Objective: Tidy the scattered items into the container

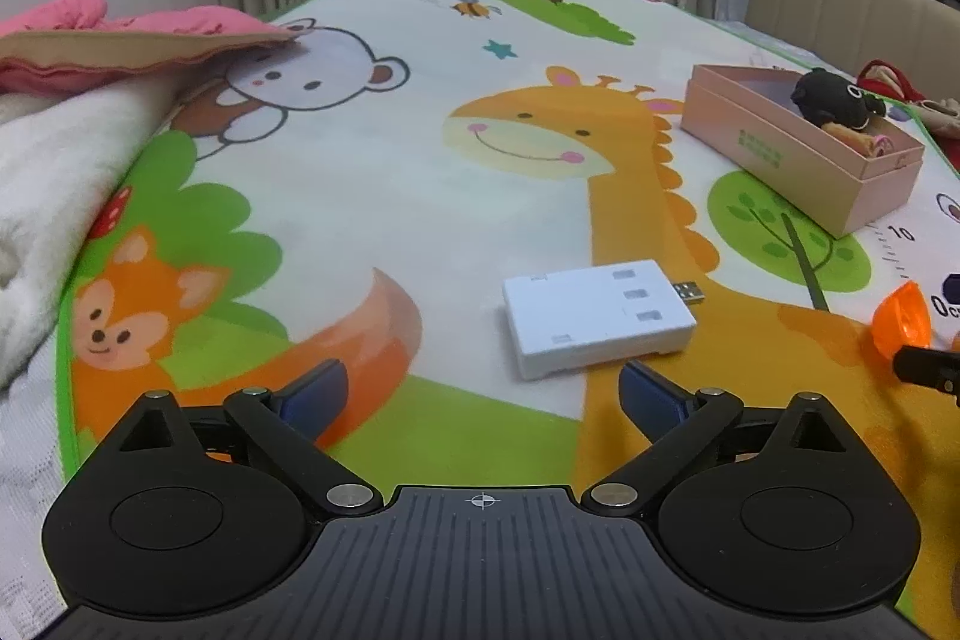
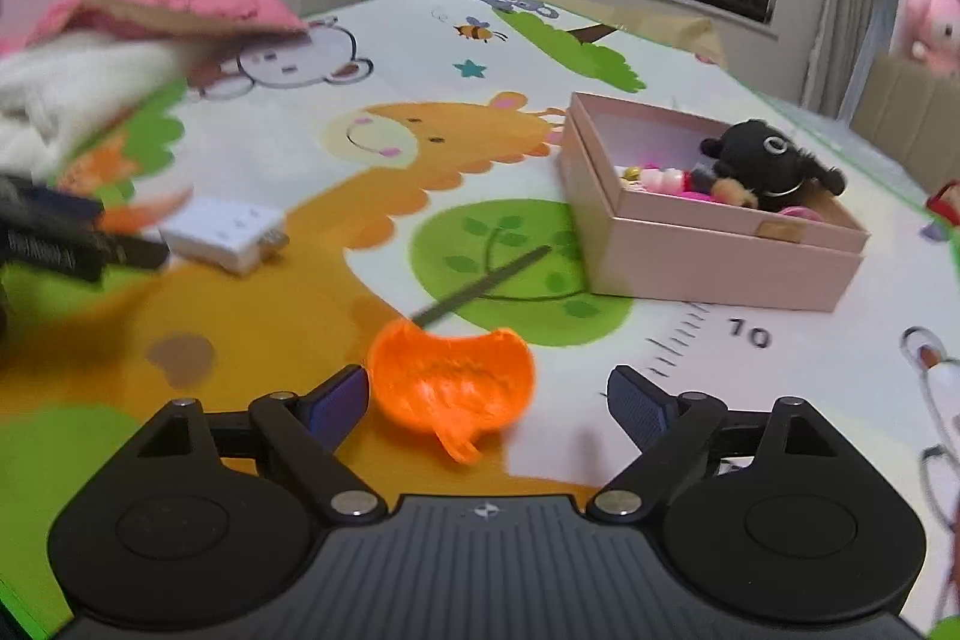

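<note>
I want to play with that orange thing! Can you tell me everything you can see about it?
The orange thing is a small, shiny, see-through plastic piece shaped like a shallow scoop, with a notch in its top rim and a little tab pointing down. It lies on the cartoon play mat between the open right tongs, close to the left finger; whether they touch is unclear. A thin dark stick reaches its top edge. The picture is blurry.

A white USB hub (image 1: pixel 597 319) and orange plastic piece (image 2: pixel 451 384) lie outside the open pink box (image 2: pixel 708 214).
</note>
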`<state>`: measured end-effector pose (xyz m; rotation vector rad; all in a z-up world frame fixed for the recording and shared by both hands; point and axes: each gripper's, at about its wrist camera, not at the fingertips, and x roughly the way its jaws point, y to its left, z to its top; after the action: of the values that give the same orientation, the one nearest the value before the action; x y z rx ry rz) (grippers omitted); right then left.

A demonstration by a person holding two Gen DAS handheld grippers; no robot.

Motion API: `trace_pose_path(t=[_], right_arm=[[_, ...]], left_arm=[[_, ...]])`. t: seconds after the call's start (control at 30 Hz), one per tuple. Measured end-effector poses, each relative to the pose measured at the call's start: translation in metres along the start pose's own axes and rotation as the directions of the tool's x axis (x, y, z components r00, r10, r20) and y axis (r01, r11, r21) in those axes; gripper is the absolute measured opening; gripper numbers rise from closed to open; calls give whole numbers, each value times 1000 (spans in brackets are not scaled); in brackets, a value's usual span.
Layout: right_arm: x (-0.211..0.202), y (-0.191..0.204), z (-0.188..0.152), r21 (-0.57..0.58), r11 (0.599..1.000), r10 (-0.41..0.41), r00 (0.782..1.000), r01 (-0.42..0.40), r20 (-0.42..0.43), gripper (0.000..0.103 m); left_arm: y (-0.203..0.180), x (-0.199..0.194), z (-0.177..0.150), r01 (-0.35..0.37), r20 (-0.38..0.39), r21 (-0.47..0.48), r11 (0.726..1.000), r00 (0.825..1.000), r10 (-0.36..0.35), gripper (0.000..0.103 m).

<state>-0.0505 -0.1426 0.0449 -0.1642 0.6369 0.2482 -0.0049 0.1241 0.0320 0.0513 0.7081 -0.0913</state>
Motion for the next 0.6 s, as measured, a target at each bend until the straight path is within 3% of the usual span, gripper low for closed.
trace_pose_path(t=[0.07, 0.1, 0.13, 0.17, 0.5, 0.6], right_arm=[[5, 6, 1, -11, 1000, -10, 1000, 10, 8, 87], [9, 8, 2, -17, 1000, -9, 1000, 9, 5, 82], [12, 10, 2, -23, 1000, 2, 1000, -3, -7, 65], [15, 11, 3, -27, 1000, 13, 1000, -14, -22, 60], [7, 12, -3, -40, 999, 16, 1000, -17, -14, 60], [4, 9, -5, -37, 999, 19, 1000, -20, -16, 60]], left_arm=[[0, -1, -2, 3, -5, -8, 1000, 1000, -3, 100], [0, -2, -2, 8, -7, -11, 1000, 1000, -8, 100], [-2, -3, -2, 13, -6, -13, 1000, 1000, -13, 100], [-3, -4, -2, 18, -5, -12, 1000, 1000, -18, 100], [-44, 27, 29, 36, 7, -35, 999, 999, -35, 101], [-58, 42, 33, 24, -11, 6, 1000, 1000, -24, 102]])
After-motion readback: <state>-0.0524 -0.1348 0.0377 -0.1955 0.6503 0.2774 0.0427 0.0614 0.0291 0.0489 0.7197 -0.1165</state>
